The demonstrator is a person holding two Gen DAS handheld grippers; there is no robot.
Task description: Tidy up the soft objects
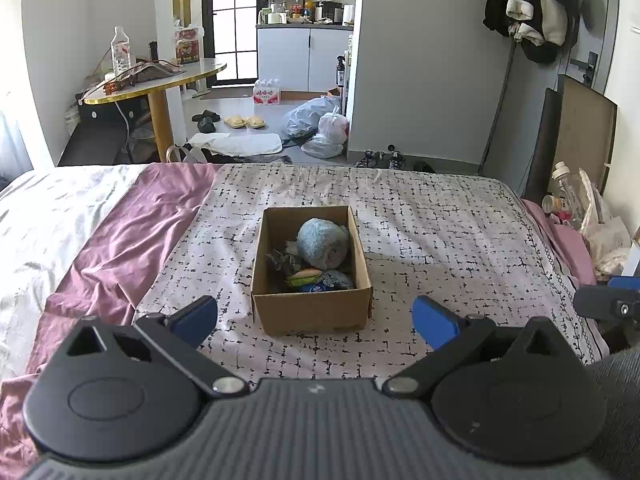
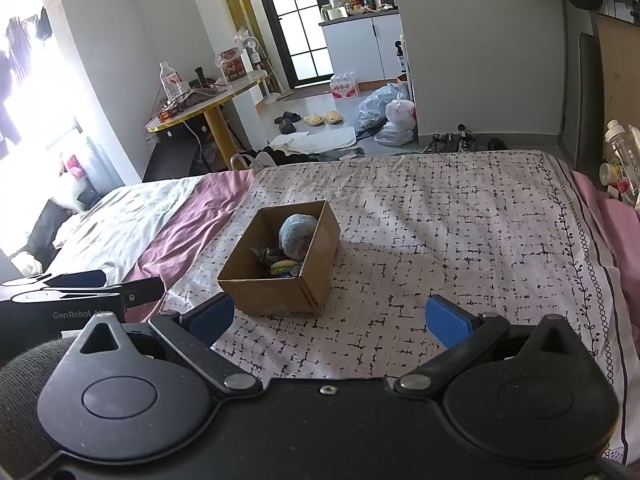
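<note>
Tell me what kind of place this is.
Most likely a small studio flat: a bed with a patterned cover holds the cardboard box, a kitchenette counter stands beyond the doorway, and slippers lie on the floor.

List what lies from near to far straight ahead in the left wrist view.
left gripper → cardboard box → blue plush toy → patterned blanket → plastic bags → white cabinet
</note>
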